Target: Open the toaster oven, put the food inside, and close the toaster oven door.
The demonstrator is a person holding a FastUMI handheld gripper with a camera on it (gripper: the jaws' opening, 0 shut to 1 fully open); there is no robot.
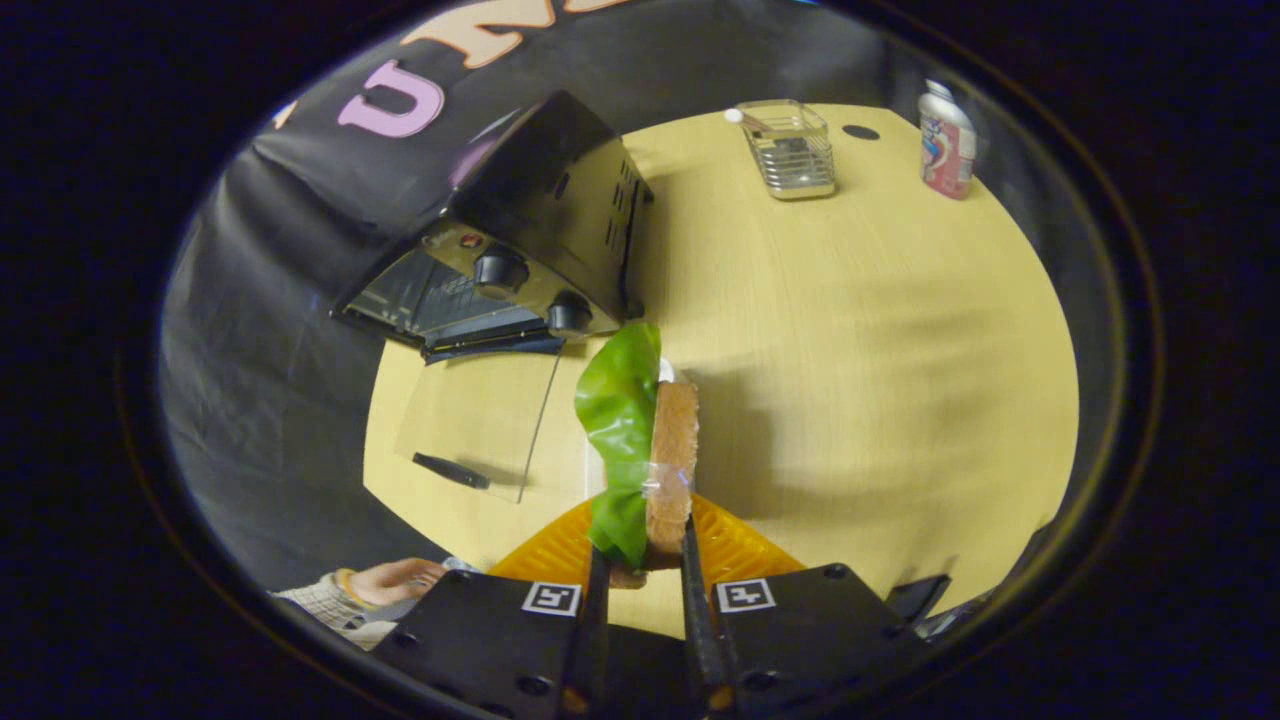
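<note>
My gripper (643,552) is shut on a toy sandwich (640,440), a brown bread slice with a green lettuce leaf on its left side, standing on edge and lifted above the table. An orange ridged plate (735,550) lies just under the fingers. Beyond and to the left stands the black toaster oven (530,220) with two knobs. Its glass door (480,425) is folded down flat over the table, the black handle at its near end. The oven's inside looks dark, with a wire rack showing.
A wooden table (850,350) carries a wire-and-glass holder (795,150) and a plastic bottle (947,142) at its far side. A person's hand (390,583) rests at the table's near left edge, by the gripper body.
</note>
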